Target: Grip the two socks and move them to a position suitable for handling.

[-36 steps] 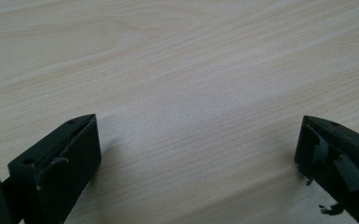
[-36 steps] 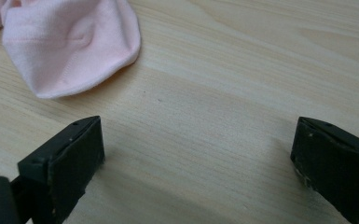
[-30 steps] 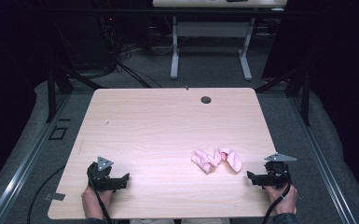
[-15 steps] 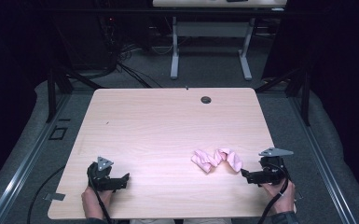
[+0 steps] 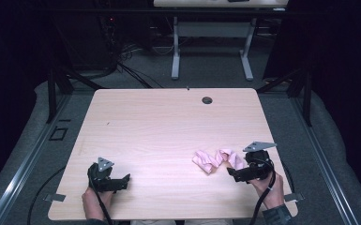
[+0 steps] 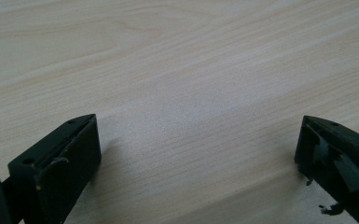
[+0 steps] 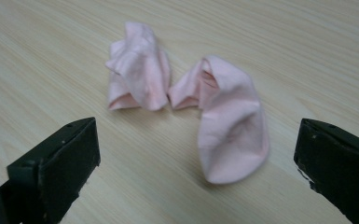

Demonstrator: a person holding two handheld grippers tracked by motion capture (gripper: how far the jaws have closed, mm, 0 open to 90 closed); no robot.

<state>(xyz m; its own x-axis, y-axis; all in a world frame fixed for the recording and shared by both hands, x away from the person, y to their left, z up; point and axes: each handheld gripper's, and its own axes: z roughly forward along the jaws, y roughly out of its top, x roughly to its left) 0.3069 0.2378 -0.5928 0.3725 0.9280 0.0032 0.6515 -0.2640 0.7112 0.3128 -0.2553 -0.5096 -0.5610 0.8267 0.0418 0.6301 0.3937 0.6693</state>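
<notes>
A crumpled pink cloth [image 5: 217, 160] lies on the light wooden table [image 5: 169, 126] toward its front right. In the right gripper view the pink cloth [image 7: 205, 107] appears as two bunched lobes just ahead of the jaws. My right gripper [image 5: 231, 174] is open, held low over the table just right of the cloth and pointing left at it, not touching. My right gripper [image 7: 196, 163] has its jaws wide apart. My left gripper [image 5: 125, 180] rests near the front left edge, open. In its own view my left gripper [image 6: 196, 158] has only bare wood between its jaws.
A small dark round grommet [image 5: 207, 100] sits near the table's far edge. Beyond the table stand a white desk frame [image 5: 211, 51] and cables on grey floor. Dark frame posts flank the table on both sides.
My right gripper has moved left, closer to the pink cloth. The left gripper and the cloth have stayed put.
</notes>
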